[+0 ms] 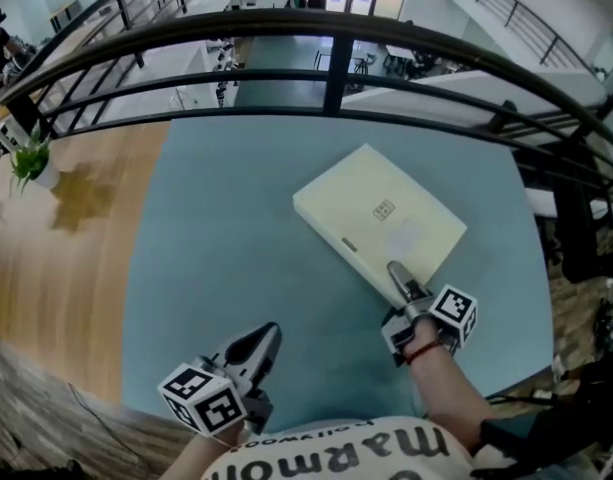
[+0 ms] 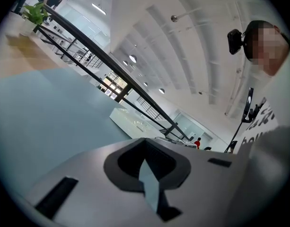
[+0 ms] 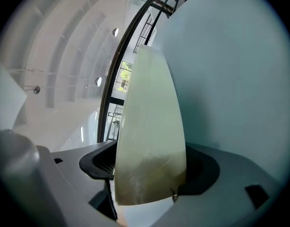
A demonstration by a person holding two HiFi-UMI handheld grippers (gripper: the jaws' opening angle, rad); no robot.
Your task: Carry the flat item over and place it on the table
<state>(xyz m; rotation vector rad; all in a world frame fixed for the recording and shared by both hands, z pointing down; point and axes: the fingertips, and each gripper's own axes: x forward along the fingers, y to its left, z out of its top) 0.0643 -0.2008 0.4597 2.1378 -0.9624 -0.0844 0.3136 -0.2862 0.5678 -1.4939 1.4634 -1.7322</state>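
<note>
A flat cream box (image 1: 381, 218) lies on the teal table (image 1: 226, 248), turned at an angle, right of the middle. My right gripper (image 1: 401, 283) is at its near corner with one jaw above the lid. In the right gripper view the box (image 3: 149, 126) fills the space between the jaws, and a dark gap shows beside the left pad, so the right gripper (image 3: 149, 183) is open around the edge. Over the table's near edge at lower left hangs my left gripper (image 1: 254, 353), shut and empty, well apart from the box. The left gripper view shows the box (image 2: 133, 122) far off past the closed tips.
A black curved railing (image 1: 326, 28) runs along the table's far side. Wooden floor (image 1: 56, 268) lies to the left, with a potted plant (image 1: 31, 158). Dark cables and gear (image 1: 586, 368) sit past the right edge.
</note>
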